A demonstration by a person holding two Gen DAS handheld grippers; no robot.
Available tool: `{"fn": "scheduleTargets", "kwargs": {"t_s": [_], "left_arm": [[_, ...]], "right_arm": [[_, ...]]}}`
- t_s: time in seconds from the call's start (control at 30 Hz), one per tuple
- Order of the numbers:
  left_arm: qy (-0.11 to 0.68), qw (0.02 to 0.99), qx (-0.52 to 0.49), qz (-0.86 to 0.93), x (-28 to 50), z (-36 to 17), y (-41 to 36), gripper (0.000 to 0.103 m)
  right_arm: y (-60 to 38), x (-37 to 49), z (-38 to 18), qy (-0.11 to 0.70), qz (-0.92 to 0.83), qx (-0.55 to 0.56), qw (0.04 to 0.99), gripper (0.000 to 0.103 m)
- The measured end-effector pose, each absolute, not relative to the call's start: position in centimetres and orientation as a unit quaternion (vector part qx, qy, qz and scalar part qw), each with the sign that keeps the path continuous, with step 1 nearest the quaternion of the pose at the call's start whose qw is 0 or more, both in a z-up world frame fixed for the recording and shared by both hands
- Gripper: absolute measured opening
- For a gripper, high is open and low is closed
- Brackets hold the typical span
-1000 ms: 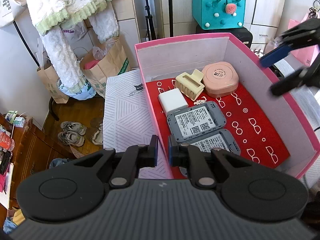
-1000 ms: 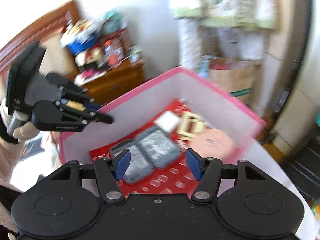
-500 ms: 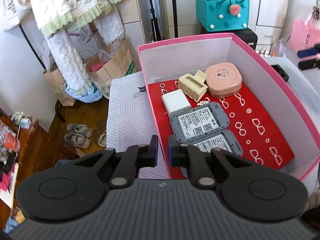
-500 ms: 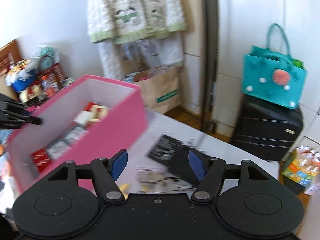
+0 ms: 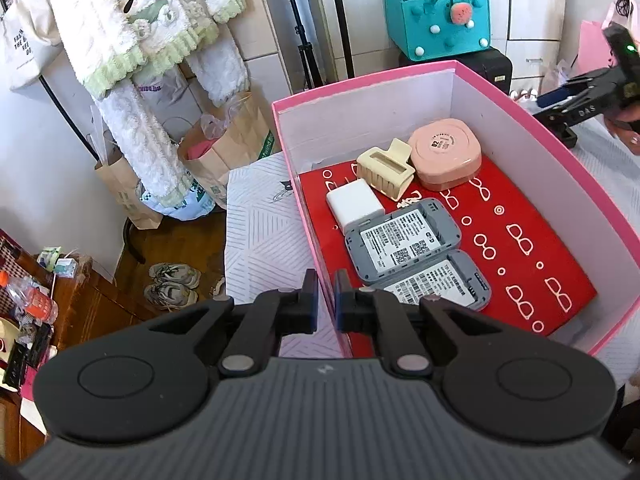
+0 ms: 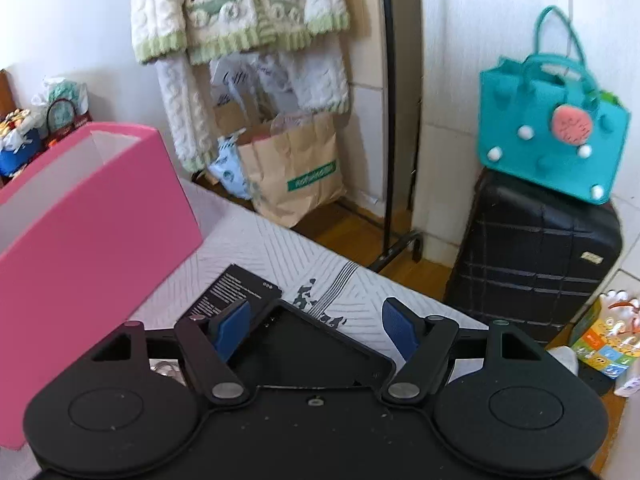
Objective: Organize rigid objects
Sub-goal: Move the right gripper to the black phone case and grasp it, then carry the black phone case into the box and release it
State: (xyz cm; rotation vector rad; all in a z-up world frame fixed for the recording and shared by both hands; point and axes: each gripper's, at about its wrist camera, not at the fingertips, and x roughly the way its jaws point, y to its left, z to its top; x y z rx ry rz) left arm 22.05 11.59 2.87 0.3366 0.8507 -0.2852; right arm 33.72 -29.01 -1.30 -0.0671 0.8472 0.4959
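Five things already lie in the pink box (image 5: 532, 132): two grey devices (image 5: 402, 240), a white charger (image 5: 354, 204), a cream hair clip (image 5: 386, 168) and a pink compact (image 5: 446, 154). The left tool (image 5: 326, 304) is clenched on the box's wall. The right tool (image 6: 316, 330), jaws just widening and released, hovers over a black case (image 6: 304, 344) beside a black card (image 6: 236, 290) on the table (image 6: 344, 280), both seemingly left to pack.

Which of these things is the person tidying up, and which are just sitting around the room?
Being tidied:
pink box
hair clip
pink round case
white charger
two grey devices
black flat things on the table

Just lying about:
teal bag
black suitcase
paper bag
fluffy pyjamas
shoes
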Motion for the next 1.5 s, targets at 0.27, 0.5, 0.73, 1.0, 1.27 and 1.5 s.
{"fn": "scheduleTargets", "kwargs": {"t_s": [0.27, 0.5, 0.73, 1.0, 1.27, 1.5], "left_arm": [[0.401, 0.891, 0.164, -0.137, 21.7, 2.8, 11.6, 0.007], [0.398, 0.892, 0.161, -0.141, 21.5, 2.7, 11.7, 0.007], [0.398, 0.892, 0.164, -0.139, 21.5, 2.7, 11.6, 0.007], [0.398, 0.891, 0.167, -0.141, 21.5, 2.7, 11.6, 0.007], [0.395, 0.89, 0.172, -0.146, 21.1, 2.7, 11.7, 0.008], [0.394, 0.889, 0.177, -0.151, 21.0, 2.8, 11.8, 0.008]], "right_arm": [[-30.2, 32.8, -1.9, 0.446, 0.308, 0.012, 0.84, 0.079], [-28.8, 28.9, -2.0, 0.448, 0.278, -0.061, 0.848, 0.073], [-27.8, 29.6, -1.8, 0.465, 0.234, -0.047, 0.853, 0.071], [-26.9, 29.9, -1.3, 0.446, 0.197, -0.04, 0.872, 0.069], [-26.3, 26.4, 3.3, 0.402, 0.22, 0.011, 0.889, 0.069], [-20.9, 22.6, 8.4, 0.367, 0.298, -0.004, 0.881, 0.069]]}}
